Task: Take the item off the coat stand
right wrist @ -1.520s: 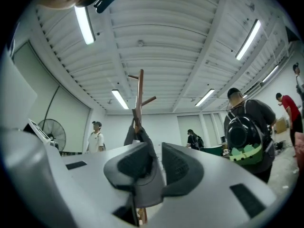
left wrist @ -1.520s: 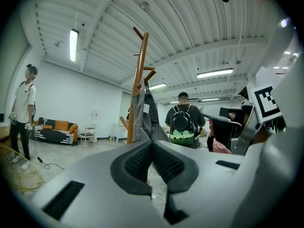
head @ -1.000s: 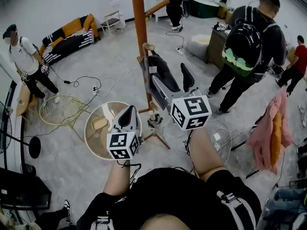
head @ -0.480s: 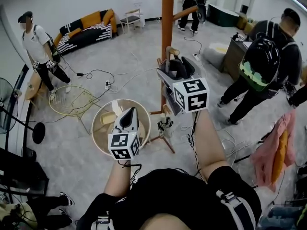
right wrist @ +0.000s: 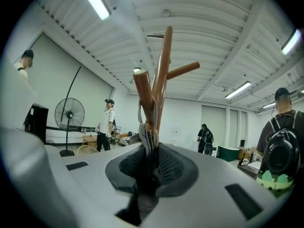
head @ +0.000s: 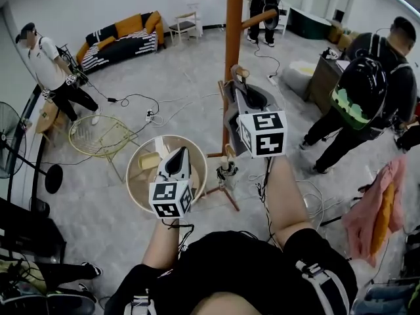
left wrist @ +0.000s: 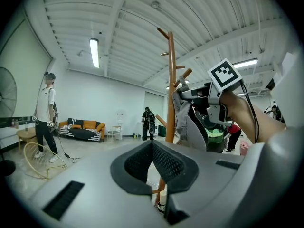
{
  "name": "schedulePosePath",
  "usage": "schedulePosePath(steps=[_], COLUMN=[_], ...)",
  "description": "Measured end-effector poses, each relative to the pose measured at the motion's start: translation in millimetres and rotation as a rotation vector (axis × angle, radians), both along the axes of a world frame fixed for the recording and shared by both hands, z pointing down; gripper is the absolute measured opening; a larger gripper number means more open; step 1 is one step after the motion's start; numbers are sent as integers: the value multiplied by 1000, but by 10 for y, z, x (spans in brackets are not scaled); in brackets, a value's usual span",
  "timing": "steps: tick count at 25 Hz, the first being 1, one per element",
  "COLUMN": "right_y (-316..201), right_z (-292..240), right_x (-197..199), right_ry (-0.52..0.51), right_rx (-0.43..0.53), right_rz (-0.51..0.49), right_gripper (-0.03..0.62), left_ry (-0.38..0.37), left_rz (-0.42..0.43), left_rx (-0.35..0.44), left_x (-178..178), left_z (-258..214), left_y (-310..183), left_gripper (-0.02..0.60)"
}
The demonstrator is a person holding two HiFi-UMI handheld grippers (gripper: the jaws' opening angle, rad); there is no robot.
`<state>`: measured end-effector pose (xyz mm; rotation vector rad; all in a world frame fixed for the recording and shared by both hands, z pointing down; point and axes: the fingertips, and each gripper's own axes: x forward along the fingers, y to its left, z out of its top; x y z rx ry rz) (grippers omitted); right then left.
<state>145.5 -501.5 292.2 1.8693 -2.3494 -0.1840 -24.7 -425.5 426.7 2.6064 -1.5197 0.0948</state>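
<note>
The jaws of the right gripper (right wrist: 149, 167) have just been closing and now pinch the grey fabric item (right wrist: 144, 136). It hangs by its loop from a low peg (right wrist: 142, 96) of the coat stand (head: 233, 18), at twelve o'clock of that gripper in the head view. Its long axis runs upright, loop up, tail toward the floor. The loop is best lifted up along the slanted peg before drawing back. The left gripper (left wrist: 152, 148), jaws pressed together on nothing, hovers at seven o'clock of the stand.

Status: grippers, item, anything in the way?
Right gripper jaws just closed on grey item. Left gripper shut, empty. Item hangs on coat stand peg. Path looks clear.
</note>
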Motion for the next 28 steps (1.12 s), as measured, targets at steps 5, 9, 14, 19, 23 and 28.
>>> schedulePosePath(steps=[5,9,14,19,23,28], right_y=[233,485,784,951,1016,1076], right_z=[-297,-434,-450,-122,301,841], right_x=[35,62,199,479,679,818], right_ry=[-37,-68,-109,-148,-137,-147], right_rx=[89,140,158,123,60,-18], right_rz=[-6,-10,-16,34,110,157], right_gripper=[63,63,63,63,64,64], left_ry=[-1,-4,0,-5,-11,-27], left_rz=[4,14,26,62,95,138], left_rx=[5,7,7,-4,-14,-15], left_x=[56,91,187,373,523,691], left_z=[-22,-1,-3,51,59,70], left_y=[38,68,89,86,75,71], left_gripper=[17,17,17,17,17,17])
